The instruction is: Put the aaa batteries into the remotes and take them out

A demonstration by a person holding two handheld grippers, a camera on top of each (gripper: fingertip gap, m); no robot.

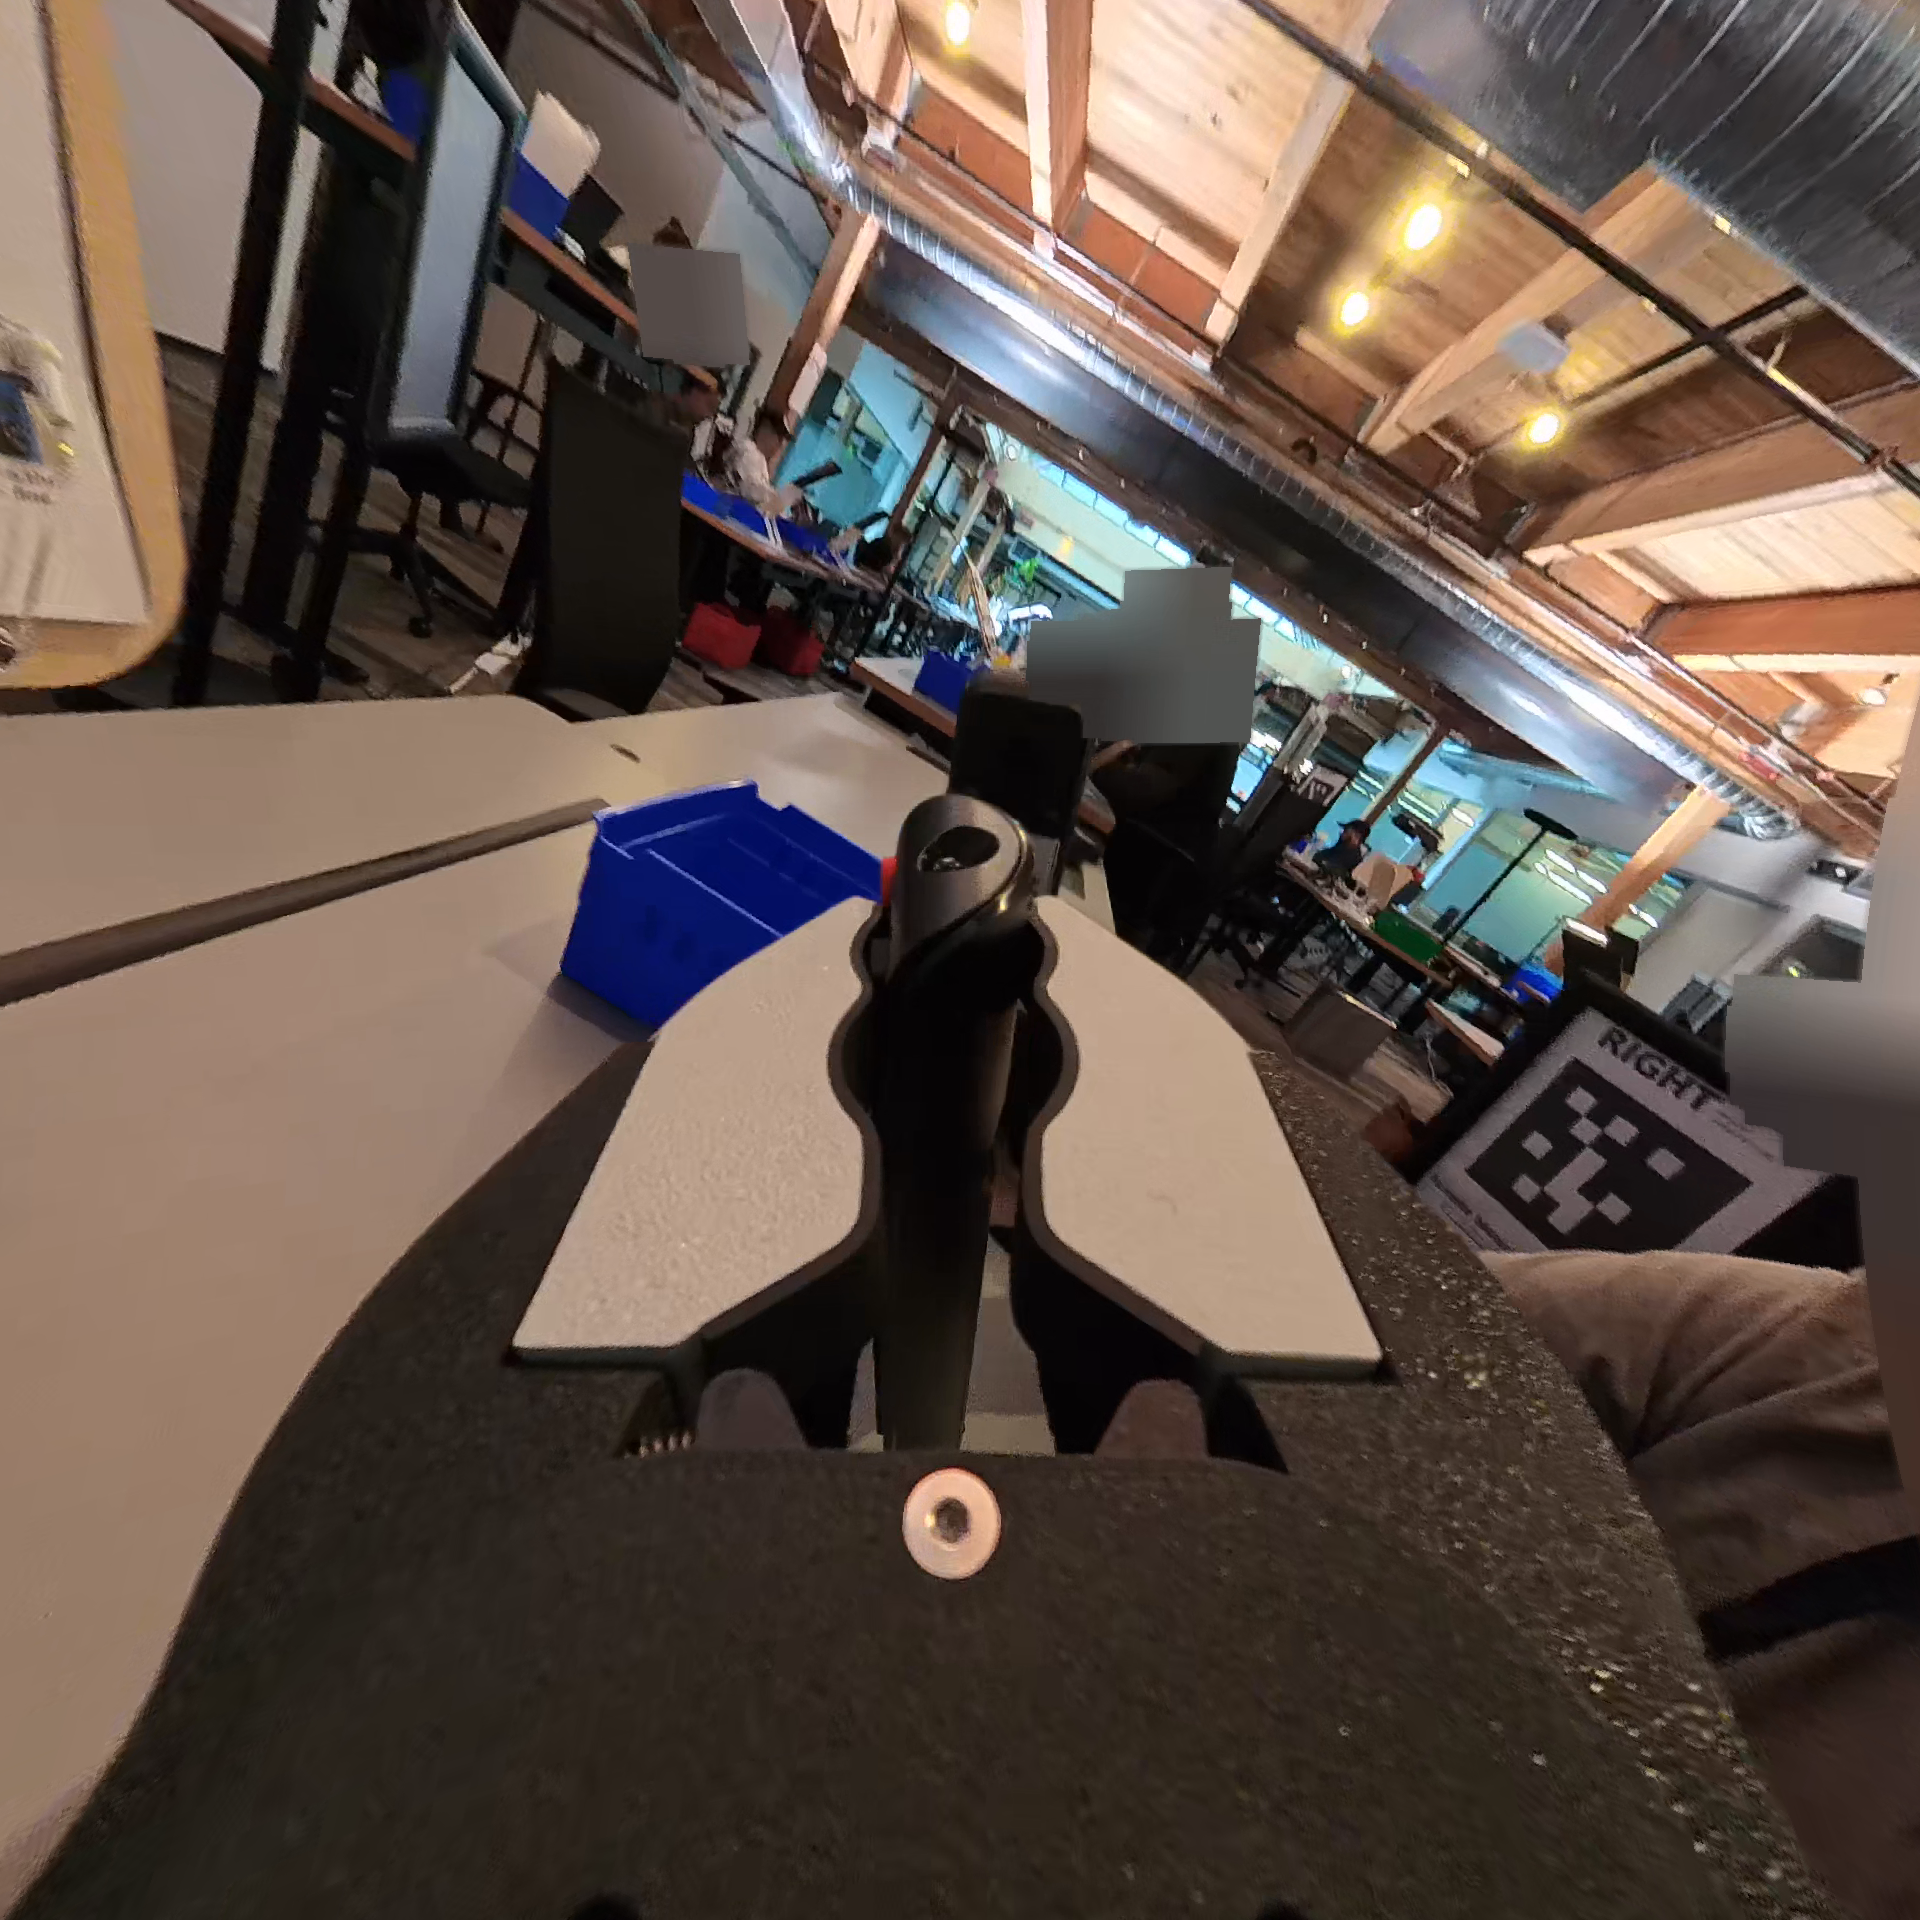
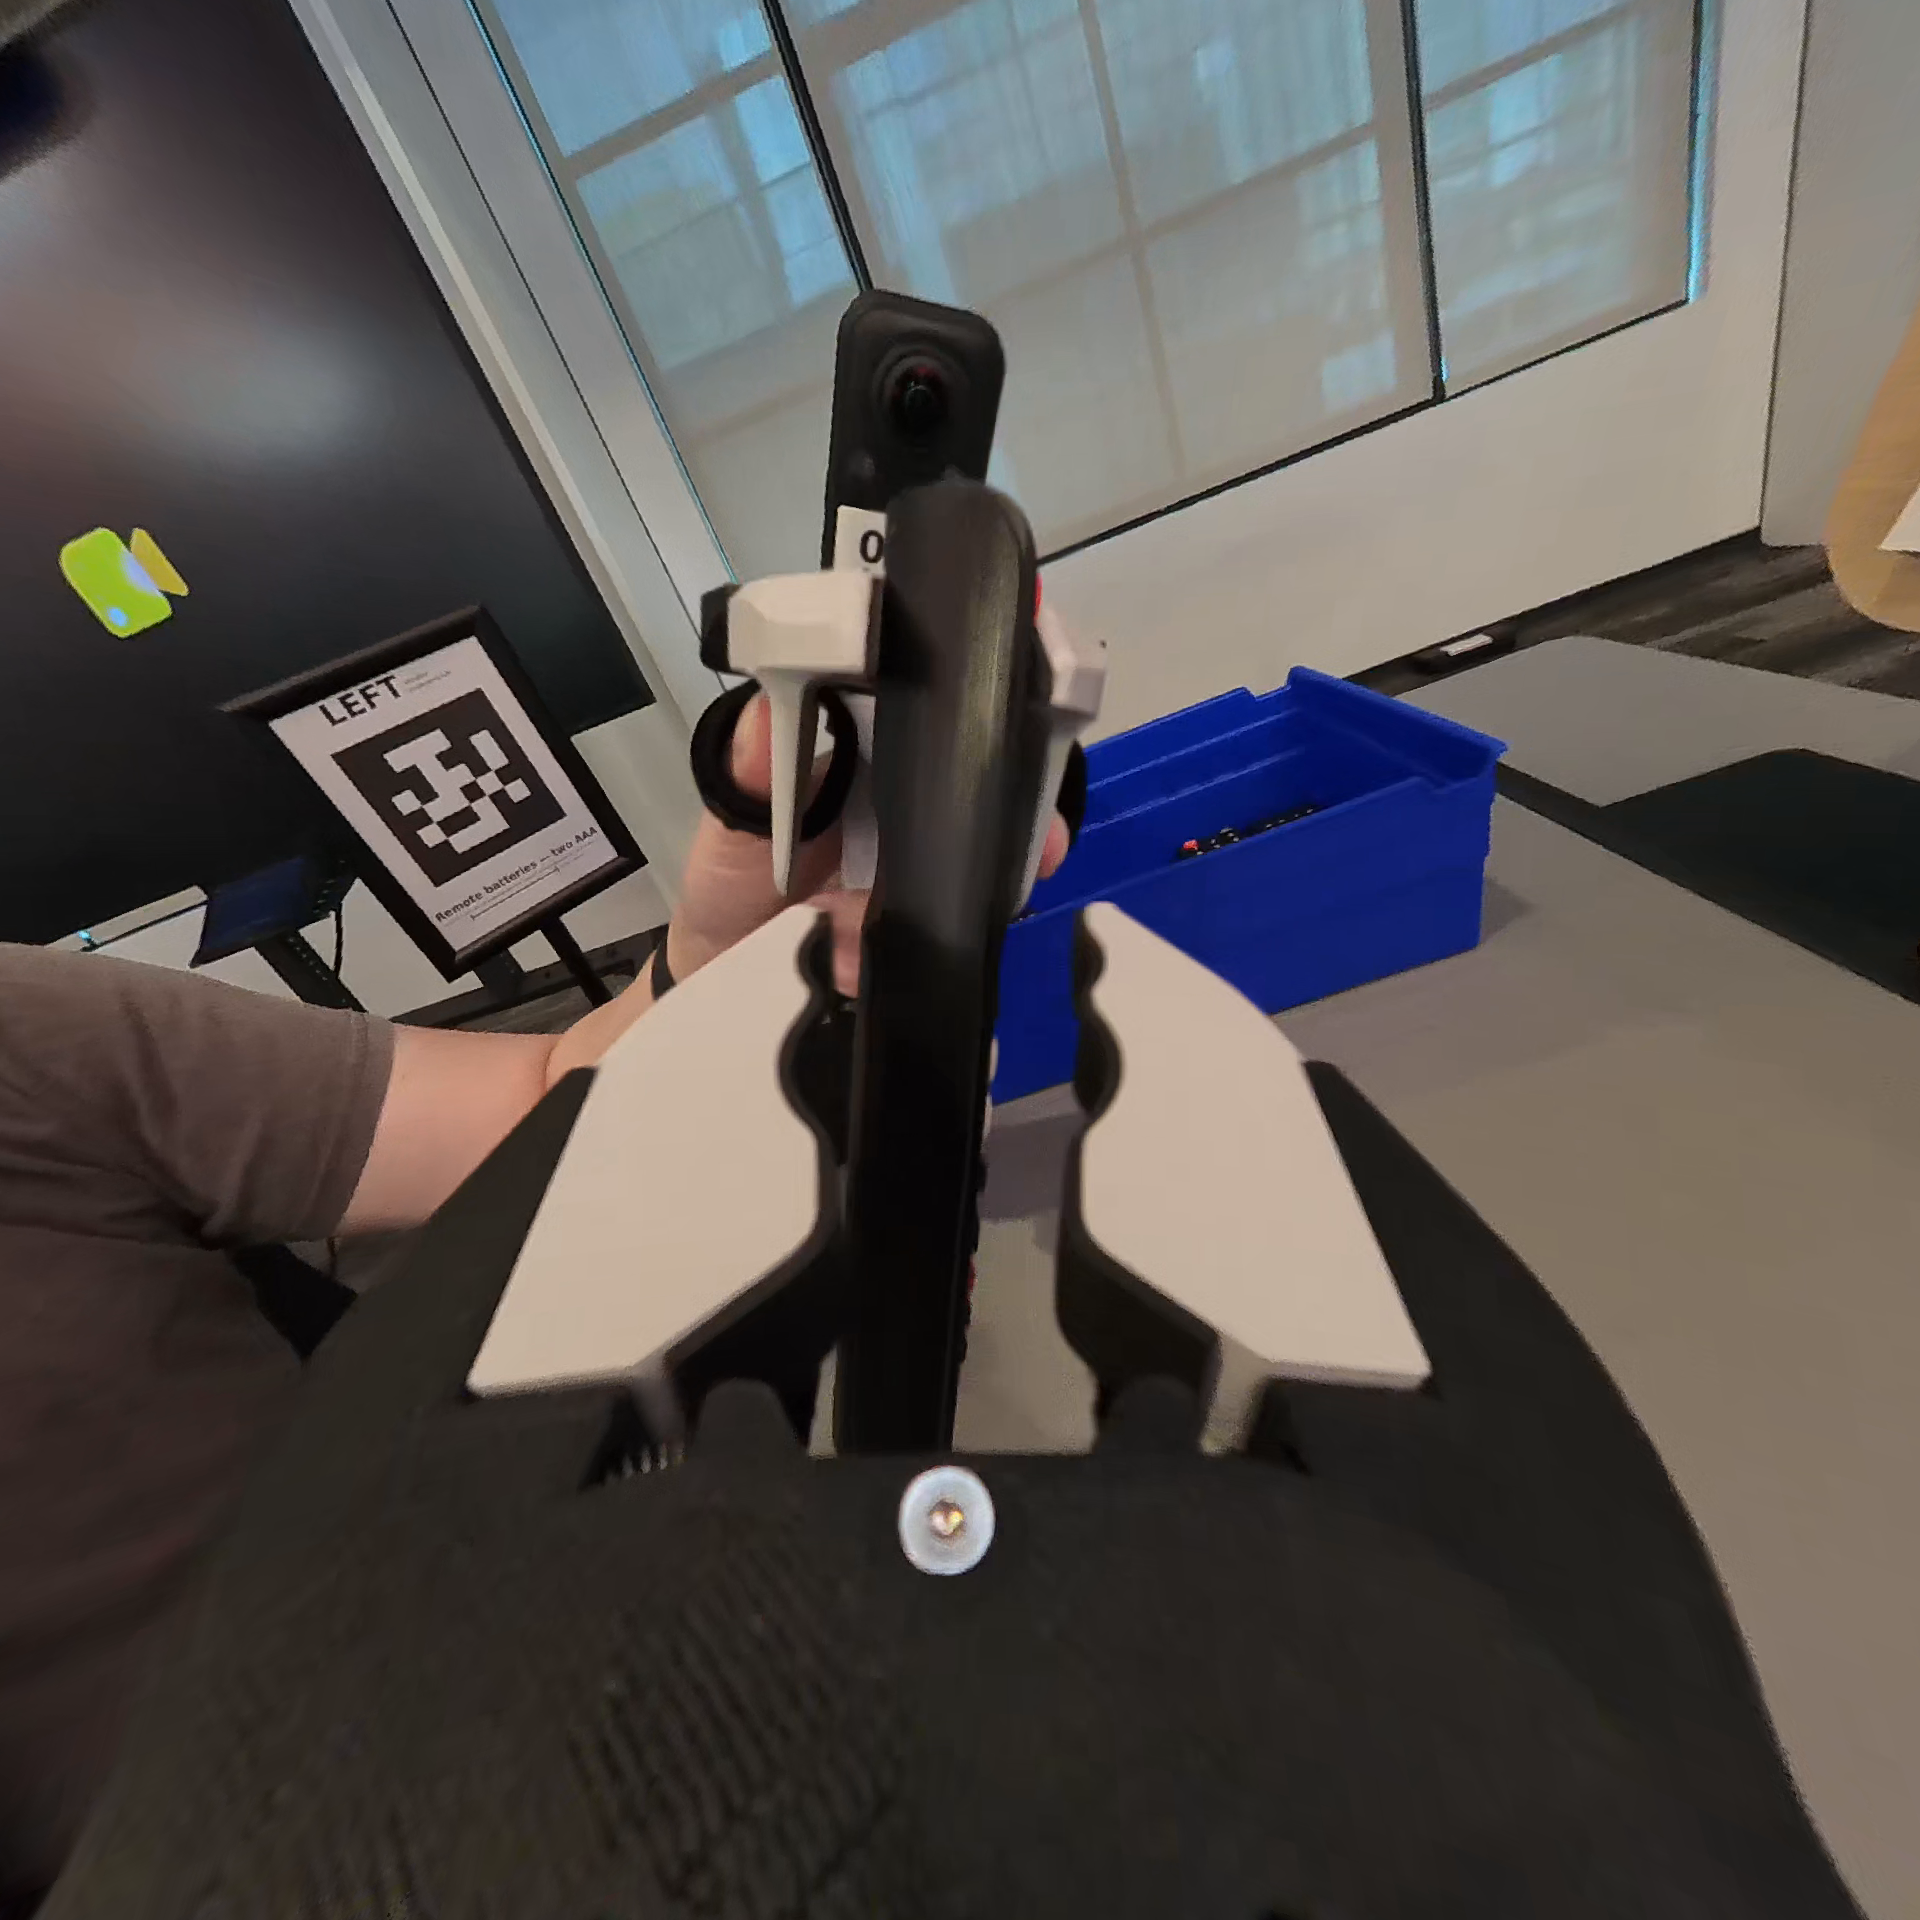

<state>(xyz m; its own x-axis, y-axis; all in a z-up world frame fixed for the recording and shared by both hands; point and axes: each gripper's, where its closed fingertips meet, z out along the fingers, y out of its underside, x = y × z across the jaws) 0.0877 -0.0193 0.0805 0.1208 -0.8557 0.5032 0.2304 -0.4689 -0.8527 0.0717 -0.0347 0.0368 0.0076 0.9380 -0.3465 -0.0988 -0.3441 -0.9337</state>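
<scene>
Left wrist view: left gripper (image 1: 945, 997) closed narrow on a black remote (image 1: 940, 1091), seen edge-on, running from 6 o'clock up to centre, rounded end past the fingertips. Blue bin (image 1: 707, 899) at 10 o'clock, resting on the grey table (image 1: 260, 1091), just behind the left finger (image 1: 717, 1132). Framed marker sign (image 1: 1600, 1153) at 3 o'clock.

Right wrist view: right gripper (image 2: 945, 997) clamped on the same black remote (image 2: 930, 935), upright between the pale fingers (image 2: 686, 1195). Beyond its tip, at 12 o'clock, the other gripper with its camera (image 2: 914, 405), held in a hand (image 2: 727, 883). Blue bin (image 2: 1278, 831) at 2 o'clock on the grey table (image 2: 1558, 1143), small dark items inside, too small to identify. Framed marker sign (image 2: 457, 790) at 9 o'clock.
</scene>
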